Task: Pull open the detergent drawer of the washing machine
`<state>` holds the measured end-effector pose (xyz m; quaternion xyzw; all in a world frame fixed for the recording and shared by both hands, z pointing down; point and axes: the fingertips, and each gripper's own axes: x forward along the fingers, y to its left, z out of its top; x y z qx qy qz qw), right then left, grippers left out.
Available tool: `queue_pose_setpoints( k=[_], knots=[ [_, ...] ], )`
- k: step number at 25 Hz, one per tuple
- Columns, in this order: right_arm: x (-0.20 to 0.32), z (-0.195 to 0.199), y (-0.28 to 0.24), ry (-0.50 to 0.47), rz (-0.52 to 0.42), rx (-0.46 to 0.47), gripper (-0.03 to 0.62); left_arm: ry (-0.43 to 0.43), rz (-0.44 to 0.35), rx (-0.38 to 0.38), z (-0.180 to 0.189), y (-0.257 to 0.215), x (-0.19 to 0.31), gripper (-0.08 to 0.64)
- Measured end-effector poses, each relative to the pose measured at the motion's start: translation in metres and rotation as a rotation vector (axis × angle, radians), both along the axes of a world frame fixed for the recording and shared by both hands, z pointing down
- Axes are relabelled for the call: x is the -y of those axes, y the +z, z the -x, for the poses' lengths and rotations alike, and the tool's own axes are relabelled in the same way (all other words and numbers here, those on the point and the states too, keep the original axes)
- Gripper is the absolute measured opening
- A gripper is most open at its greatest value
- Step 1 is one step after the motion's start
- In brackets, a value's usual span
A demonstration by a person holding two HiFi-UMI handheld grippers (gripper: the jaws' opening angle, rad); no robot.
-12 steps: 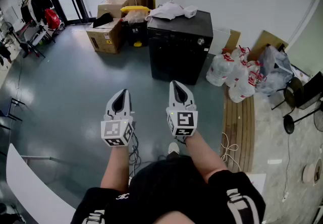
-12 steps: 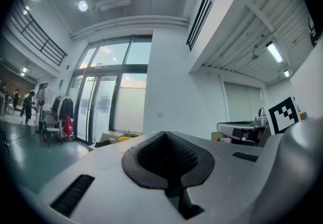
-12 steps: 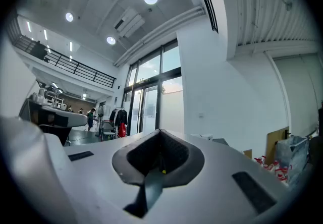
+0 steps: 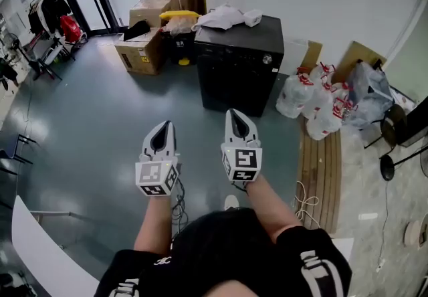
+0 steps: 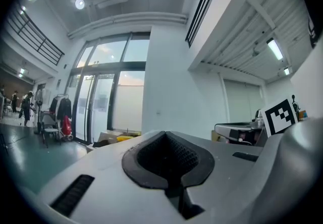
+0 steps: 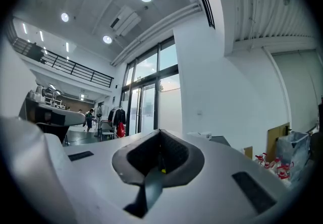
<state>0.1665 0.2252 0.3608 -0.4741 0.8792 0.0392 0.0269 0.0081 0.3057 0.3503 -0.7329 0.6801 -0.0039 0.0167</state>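
Observation:
A black washing machine point(image 4: 237, 65) stands against the white wall, some way ahead of me across the grey floor. Its front panel has a round knob point(image 4: 267, 58) at the right; the panel looks flush, and I cannot make out the drawer on it. White cloths point(image 4: 224, 16) lie on its top. My left gripper point(image 4: 160, 130) and right gripper point(image 4: 235, 117) are held side by side, level, pointing at the machine and well short of it. Both are shut with nothing between the jaws, as the left gripper point(image 5: 166, 155) and right gripper point(image 6: 160, 155) views also show.
Cardboard boxes point(image 4: 144, 48) and a yellow-lidded bin point(image 4: 179, 18) stand left of the machine. White bags with bottles point(image 4: 314, 102) and a wooden board point(image 4: 321, 168) lie to its right. Cables point(image 4: 177, 199) trail on the floor by my feet. A white table edge point(image 4: 40, 249) is at the lower left.
The machine and its surroundings sit slightly lower in the head view. Both grippers keep the same pose, side by side and shut.

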Motion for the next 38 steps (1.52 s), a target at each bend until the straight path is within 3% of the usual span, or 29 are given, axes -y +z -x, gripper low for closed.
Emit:
queue_pose_setpoints(
  k=[9,21,30,38],
  knots=[
    [0.059,-0.017,-0.004,-0.04,-0.001,0.01,0.002,-0.026,-0.009,0.026,-0.024,-0.009,0.055,-0.006],
    [0.11,-0.043,0.012,-0.091,0.02,-0.012,0.002,-0.046,0.023,0.006,-0.063,0.008,0.11,-0.006],
    [0.144,-0.041,0.011,-0.102,0.007,-0.006,0.002,-0.049,0.006,-0.032,-0.056,0.009,0.144,-0.006],
    [0.196,-0.008,0.016,-0.096,-0.031,-0.006,0.002,-0.044,-0.042,-0.033,-0.02,0.017,0.197,-0.006]
  ],
)
